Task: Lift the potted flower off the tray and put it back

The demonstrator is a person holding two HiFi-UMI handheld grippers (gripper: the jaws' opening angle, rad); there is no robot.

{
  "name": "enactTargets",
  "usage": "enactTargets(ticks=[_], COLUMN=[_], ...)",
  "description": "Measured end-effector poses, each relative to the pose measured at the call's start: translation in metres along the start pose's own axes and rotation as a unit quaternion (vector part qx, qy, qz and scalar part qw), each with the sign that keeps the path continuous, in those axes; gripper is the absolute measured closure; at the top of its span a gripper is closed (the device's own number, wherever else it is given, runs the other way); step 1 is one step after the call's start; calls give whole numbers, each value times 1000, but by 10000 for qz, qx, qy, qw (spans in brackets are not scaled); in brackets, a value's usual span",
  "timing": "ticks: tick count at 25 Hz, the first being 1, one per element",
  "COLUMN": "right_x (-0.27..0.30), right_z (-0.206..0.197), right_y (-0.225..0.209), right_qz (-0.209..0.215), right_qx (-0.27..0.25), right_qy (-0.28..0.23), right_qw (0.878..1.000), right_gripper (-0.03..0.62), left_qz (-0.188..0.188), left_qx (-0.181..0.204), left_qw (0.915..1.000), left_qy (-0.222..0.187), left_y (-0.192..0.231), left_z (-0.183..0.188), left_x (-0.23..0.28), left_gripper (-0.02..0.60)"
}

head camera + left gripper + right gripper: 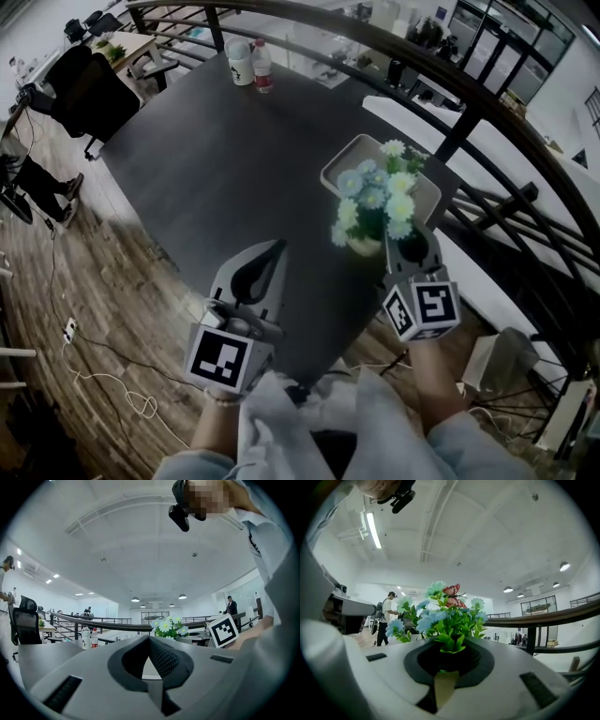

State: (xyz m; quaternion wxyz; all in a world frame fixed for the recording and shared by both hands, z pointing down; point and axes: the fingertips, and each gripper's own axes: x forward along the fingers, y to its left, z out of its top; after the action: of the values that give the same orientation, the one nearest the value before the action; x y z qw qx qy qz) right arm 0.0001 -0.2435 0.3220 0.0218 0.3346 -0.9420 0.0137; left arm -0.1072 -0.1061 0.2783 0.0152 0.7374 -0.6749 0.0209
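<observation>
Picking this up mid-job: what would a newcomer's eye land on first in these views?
The flower, blue and white blooms in a pale pot, is clamped in the right gripper over the near edge of the white tray on the right of the dark table. The left gripper is shut on nothing by the table's front edge. Two bottles stand at the far end.
</observation>
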Motion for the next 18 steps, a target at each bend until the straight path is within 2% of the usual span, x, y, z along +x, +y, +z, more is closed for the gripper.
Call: enactTargets(ticks=[11,18], right_x=[-40,-59], right_z=[23,36], right_y=[31,38], right_qz=[-48,-195], right_qx=[-47,-66], right_qy=[-174,-340], right_qw=[9998,9992], right_gripper=[553,553], left_qz=[-76,-157], left_qx=[69,92], left_qw=[9997,9998], left_qy=[-202,-123], left_y=[1,-2], left_z=[11,11], left_x=[-22,-31], left_gripper=[583,583])
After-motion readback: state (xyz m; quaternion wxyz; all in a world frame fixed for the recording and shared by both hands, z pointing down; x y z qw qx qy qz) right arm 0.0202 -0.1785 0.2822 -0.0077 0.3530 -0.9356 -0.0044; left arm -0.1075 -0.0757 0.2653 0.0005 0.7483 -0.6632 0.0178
